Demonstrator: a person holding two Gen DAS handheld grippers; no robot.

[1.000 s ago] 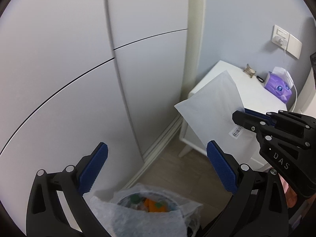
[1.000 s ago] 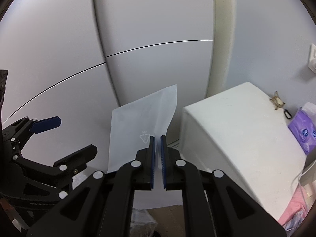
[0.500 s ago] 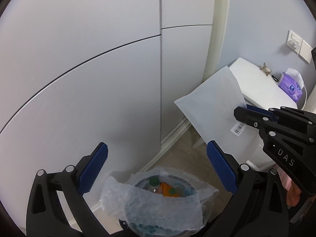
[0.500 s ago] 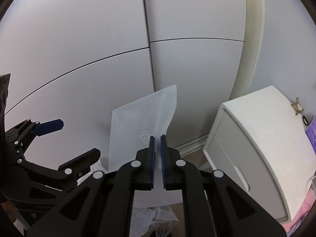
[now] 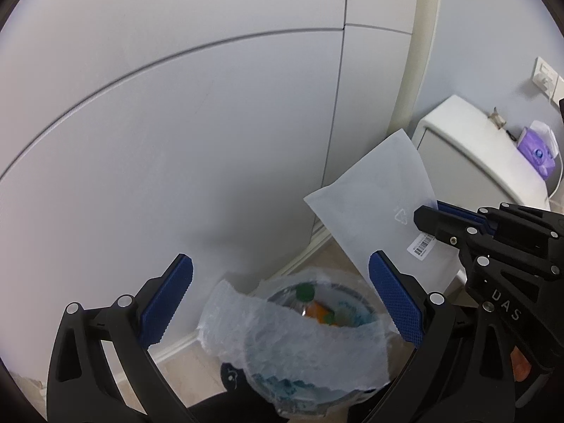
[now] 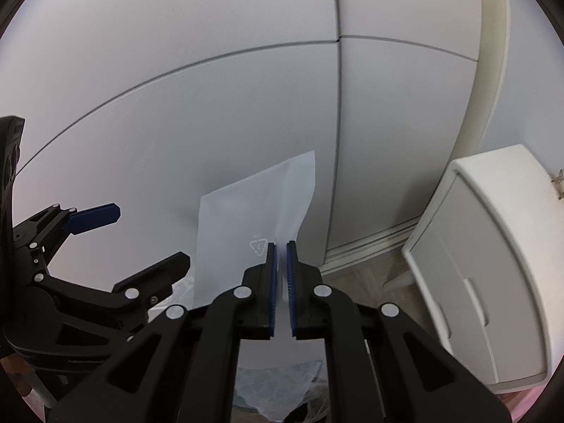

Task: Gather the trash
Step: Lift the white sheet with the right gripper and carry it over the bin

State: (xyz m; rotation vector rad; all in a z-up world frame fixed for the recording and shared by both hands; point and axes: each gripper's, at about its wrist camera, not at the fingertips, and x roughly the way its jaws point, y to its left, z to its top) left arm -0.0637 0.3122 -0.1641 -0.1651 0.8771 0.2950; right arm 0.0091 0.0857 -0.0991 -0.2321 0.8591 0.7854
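Note:
My right gripper [image 6: 281, 246] is shut on a flat white plastic mailer bag [image 6: 246, 218] with a recycling mark and a barcode label; it also shows in the left wrist view [image 5: 373, 211], held up right of and above the trash bin. The round bin [image 5: 317, 320] has a clear plastic liner and holds bottles with green and orange parts. My left gripper [image 5: 278, 289] is open and empty, right above the bin. The right gripper [image 5: 428, 216] enters the left wrist view from the right.
Large white wardrobe doors [image 5: 211, 123] stand close behind the bin. A white bedside cabinet [image 6: 486, 264] is at the right, with a purple tissue pack [image 5: 537, 148] and a wall socket [image 5: 546, 79] above it. Wooden floor shows beside the baseboard.
Both grippers have swung left and down toward the bin; the bin now shows fuller under the left gripper. The cabinet has slid right. The right gripper still holds the bag.

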